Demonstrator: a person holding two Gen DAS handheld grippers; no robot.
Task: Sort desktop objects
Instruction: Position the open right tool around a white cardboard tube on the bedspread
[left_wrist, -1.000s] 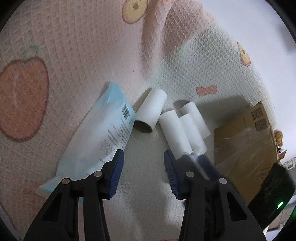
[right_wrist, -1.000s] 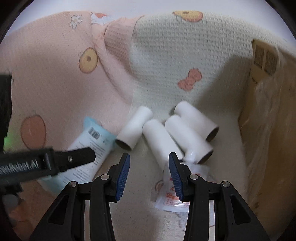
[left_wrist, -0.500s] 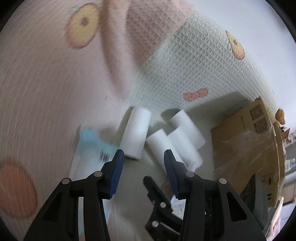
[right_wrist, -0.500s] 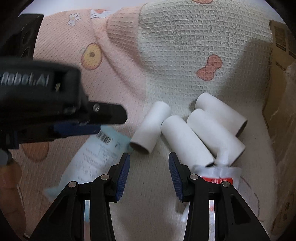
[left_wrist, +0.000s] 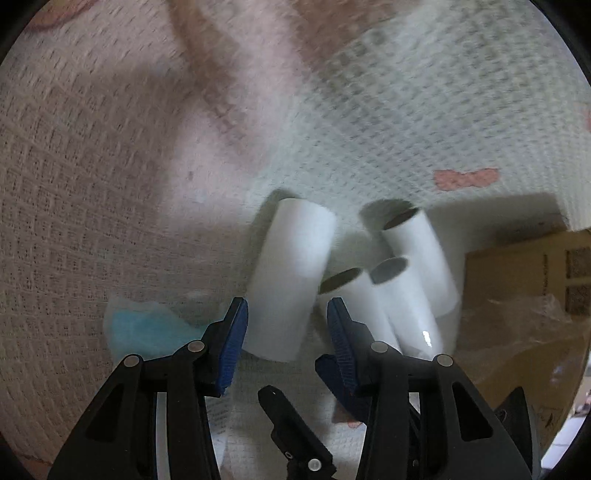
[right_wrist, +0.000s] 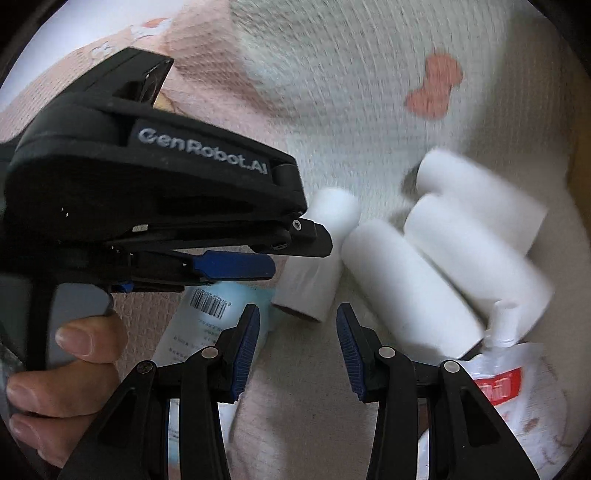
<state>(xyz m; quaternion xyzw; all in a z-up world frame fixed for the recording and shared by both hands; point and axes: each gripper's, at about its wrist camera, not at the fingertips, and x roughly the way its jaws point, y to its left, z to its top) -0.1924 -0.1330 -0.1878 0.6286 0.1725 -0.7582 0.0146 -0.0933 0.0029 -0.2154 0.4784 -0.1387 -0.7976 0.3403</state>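
four white tubes (left_wrist: 291, 280), two pouches (right_wrist: 506, 373), one box (left_wrist: 524, 280).

Both wrist cams low, close, facing fwd, sharing white tubes (left_wrist: 291, 280) (right_wrist: 317, 258), waffle blanket (left_wrist: 92, 184) (right_wrist: 351, 92).

Dim indoor light, heavy motion blur, fisheye warp w/ dark corners.

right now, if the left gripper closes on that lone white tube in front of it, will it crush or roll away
The lone white tube looks like a hollow cardboard core, so it is probably light and may dent under a hard squeeze. It lies on its side on the waffle-weave cloth, so a nudge could roll it. The left gripper is open at its near end.
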